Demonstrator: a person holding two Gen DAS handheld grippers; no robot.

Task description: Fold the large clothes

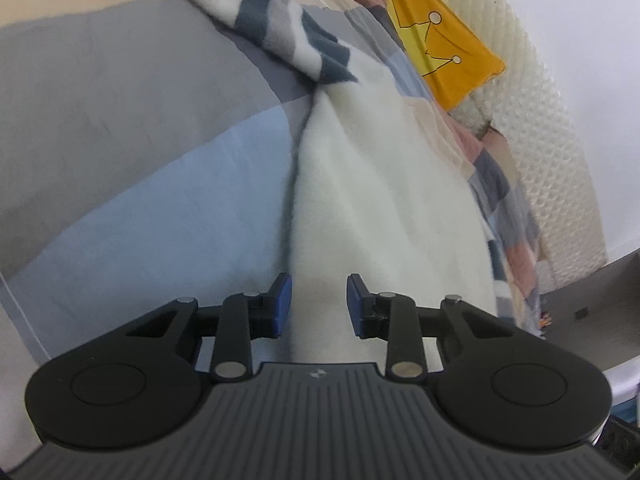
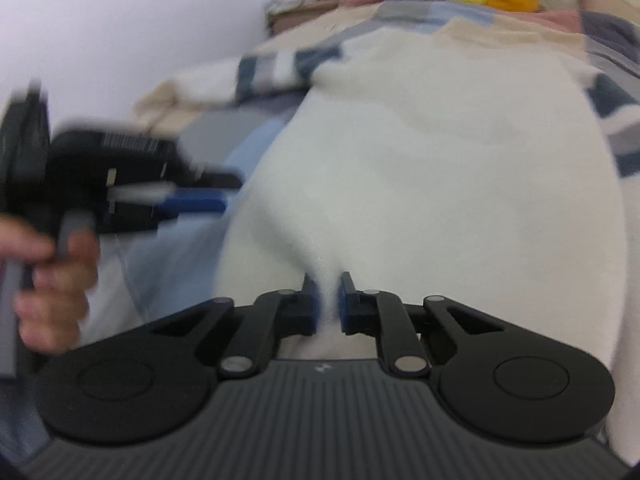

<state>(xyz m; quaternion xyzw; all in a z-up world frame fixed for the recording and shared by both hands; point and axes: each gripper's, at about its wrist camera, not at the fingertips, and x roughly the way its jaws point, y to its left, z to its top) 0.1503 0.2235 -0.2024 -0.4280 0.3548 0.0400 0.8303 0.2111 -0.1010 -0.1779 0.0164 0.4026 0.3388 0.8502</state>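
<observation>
Bed surface: patchwork cover in grey, pale blue and beige, with a white wall behind it.
Right jaws: right gripper is nearly pressed together, its blue pads pinching a small ridge of the white fleece.
Left jaws: left gripper stands part spread over the near edge of the fleece; cloth lies between the pads, but I see no pinch yet. In the right wrist view it shows from the side, held by a hand, just beside the left border of the cloth.
Task thing: white fleece garment lies flat on the bed, and its striped sleeve in dark blue and grey is stretched out to the far left.
Step, as I judge: both near corners are being taken before a fold away from the person.
Risk one: right pinch looks thin, so the fluffy cloth may slip out when it is lifted.
Risk two: left pads may close on too little of the edge, and then the fold would go crooked.
Risk three: bed cover may be caught together with the fleece.
Around: yellow cushion with crown drawing, cream quilted headboard, well apart at the far end.
In the way: nothing lies on the fleece; only the spread sleeve still needs tucking.
</observation>
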